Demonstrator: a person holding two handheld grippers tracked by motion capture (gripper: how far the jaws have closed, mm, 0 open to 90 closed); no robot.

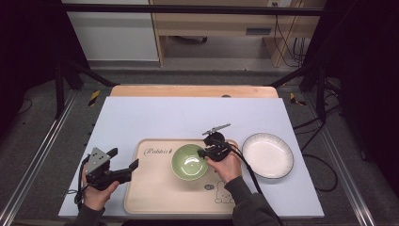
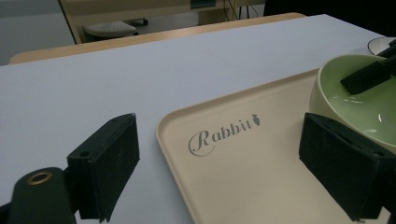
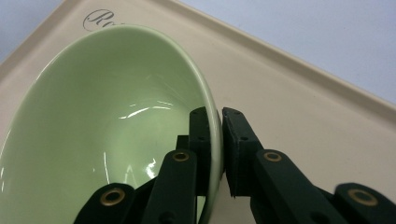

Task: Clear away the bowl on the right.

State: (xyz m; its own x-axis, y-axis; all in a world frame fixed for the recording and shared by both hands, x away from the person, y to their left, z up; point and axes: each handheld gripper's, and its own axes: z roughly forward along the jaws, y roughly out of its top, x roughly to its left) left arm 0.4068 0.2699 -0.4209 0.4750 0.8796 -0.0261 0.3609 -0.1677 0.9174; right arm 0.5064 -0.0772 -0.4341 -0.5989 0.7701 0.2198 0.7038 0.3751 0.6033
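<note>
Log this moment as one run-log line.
right tool: shut on green bowl rim | left tool: open, at tray left edge | white plate: right of tray

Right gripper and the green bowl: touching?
Touching. The right gripper view shows the right gripper with one jaw inside and one outside the green bowl, both pressed on its rim.

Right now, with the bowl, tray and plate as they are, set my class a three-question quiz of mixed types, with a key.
1. True or false: the right gripper is pinching the rim of the green bowl.
2. Where is the white plate? A) on the tray B) on the table, right of the tray C) inside the bowl
3. Fill in: the word printed on the tray is ____.

Key: 1 true; 2 B; 3 Rabbit. The left gripper is open, its jaws astride the tray's corner.
</note>
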